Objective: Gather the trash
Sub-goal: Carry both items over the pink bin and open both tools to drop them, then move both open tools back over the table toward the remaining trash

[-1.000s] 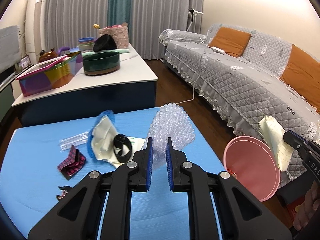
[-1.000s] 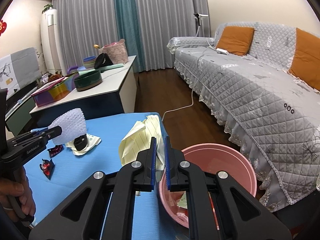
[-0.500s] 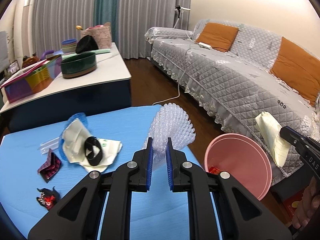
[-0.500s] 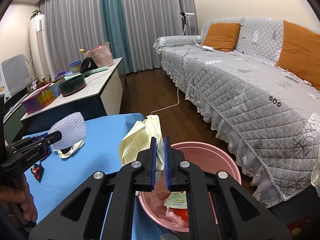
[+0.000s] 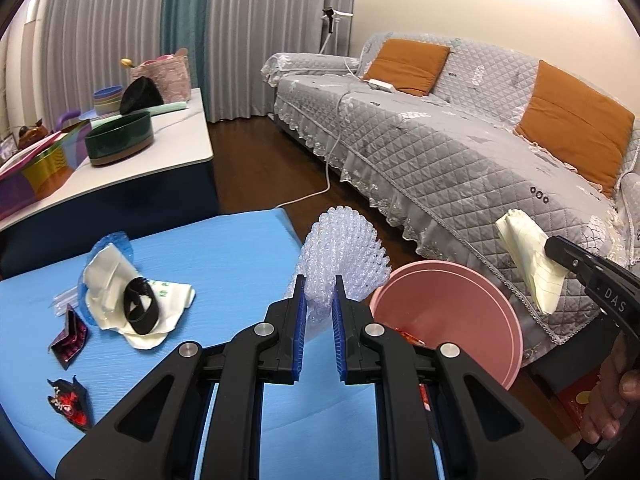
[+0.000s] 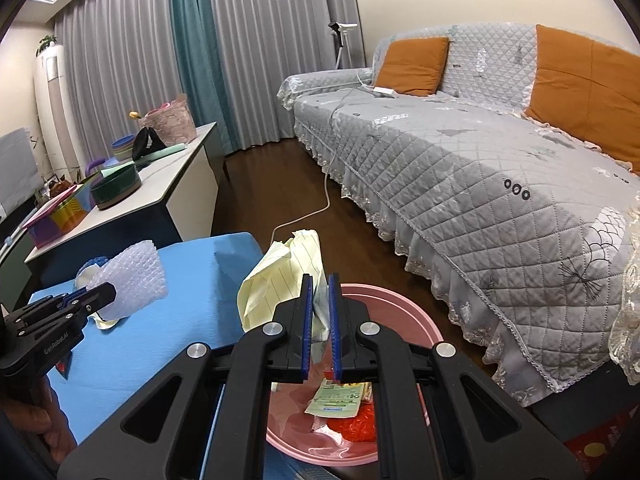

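My left gripper point(image 5: 318, 284) is shut on a crumpled sheet of clear bubble wrap point(image 5: 344, 252), held over the right edge of the blue table point(image 5: 224, 252), just left of the pink bin point(image 5: 448, 304). My right gripper point(image 6: 318, 284) is shut on a crumpled yellow lined paper point(image 6: 280, 272), hanging above the pink bin point(image 6: 400, 312), which holds a green-printed wrapper point(image 6: 338, 398) and red scraps. In the left wrist view the yellow paper point(image 5: 528, 256) and right gripper point(image 5: 554, 246) show at the right. The right wrist view shows the bubble wrap point(image 6: 132, 280) in the left gripper point(image 6: 108, 292).
On the blue table lie a white wrapper with a black band point(image 5: 140, 310), a blue plastic piece point(image 5: 110, 242) and two dark red wrappers point(image 5: 70, 336), point(image 5: 68, 400). A white side table point(image 5: 160, 152) with bowls stands behind. A grey quilted sofa point(image 5: 460, 148) runs along the right.
Both grippers have moved to the right with their loads. The bubble wrap is now closer to the pink bin, and the yellow paper hangs further over the bin's opening.
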`<state>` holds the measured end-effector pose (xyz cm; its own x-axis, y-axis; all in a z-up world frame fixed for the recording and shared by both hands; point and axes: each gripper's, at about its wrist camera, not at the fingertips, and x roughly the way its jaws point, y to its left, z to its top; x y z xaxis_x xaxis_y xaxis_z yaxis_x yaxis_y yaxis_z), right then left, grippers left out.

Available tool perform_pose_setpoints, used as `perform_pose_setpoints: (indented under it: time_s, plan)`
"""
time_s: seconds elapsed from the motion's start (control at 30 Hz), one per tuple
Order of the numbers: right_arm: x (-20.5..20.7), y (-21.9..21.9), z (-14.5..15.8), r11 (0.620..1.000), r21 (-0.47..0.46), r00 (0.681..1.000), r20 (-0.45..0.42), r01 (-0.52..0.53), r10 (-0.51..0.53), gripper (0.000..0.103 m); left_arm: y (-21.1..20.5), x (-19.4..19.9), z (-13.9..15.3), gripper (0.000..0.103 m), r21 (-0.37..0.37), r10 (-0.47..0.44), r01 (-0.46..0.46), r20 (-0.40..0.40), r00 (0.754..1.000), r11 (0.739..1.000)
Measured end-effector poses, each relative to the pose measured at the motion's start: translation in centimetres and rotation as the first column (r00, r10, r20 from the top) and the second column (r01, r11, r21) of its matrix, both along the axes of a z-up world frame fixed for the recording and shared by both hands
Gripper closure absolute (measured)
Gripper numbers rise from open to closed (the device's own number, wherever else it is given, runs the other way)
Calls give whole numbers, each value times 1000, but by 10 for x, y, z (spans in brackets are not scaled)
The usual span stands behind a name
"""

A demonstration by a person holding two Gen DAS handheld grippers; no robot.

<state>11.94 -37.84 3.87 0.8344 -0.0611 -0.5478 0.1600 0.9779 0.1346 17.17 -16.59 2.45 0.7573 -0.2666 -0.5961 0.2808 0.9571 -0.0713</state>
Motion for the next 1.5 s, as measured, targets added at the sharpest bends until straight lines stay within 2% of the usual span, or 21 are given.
perform_pose_setpoints:
  time_s: [0.27, 0.77, 0.83, 0.9, 0.93, 0.97, 1.0, 1.27, 1.5]
  plan:
    - [-5, -14, -1, 999, 6, 999, -2, 33, -33, 95, -22, -2, 0, 91, -5, -37, 37, -4, 999, 999]
    - [-6, -32, -5, 998, 9, 998, -16, 63, -63, 95, -69, -4, -17, 91, -4, -151, 151, -60, 987, 989]
    - [-5, -33, -6, 998, 14, 998, -23, 64, -64, 92, -75, -1, -20, 91, -18, -171, 170, -80, 982, 985]
    - [-4, -35, -8, 997, 21, 997, -34, 70, -69, 87, -80, 1, -22, 88, -32, -200, 198, -106, 974, 980]
    - [-3, -36, -9, 997, 22, 997, -38, 75, -74, 83, -83, 1, -23, 78, -34, -210, 208, -112, 971, 978]
    - [-2, -38, -10, 996, 26, 996, -43, 84, -83, 71, -85, 1, -24, 65, -33, -219, 217, -115, 969, 976]
    - [-2, -39, -10, 995, 29, 995, -45, 91, -90, 62, -86, 0, -25, 61, -27, -222, 220, -110, 969, 975]
    - [0, -39, -7, 994, 27, 994, -35, 102, -101, 61, -74, 0, -22, 59, -31, -198, 195, -110, 974, 980]
    - [4, -22, 0, 996, 20, 996, -15, 83, -83, 61, -54, -2, -12, 59, -28, -164, 162, -83, 983, 986]
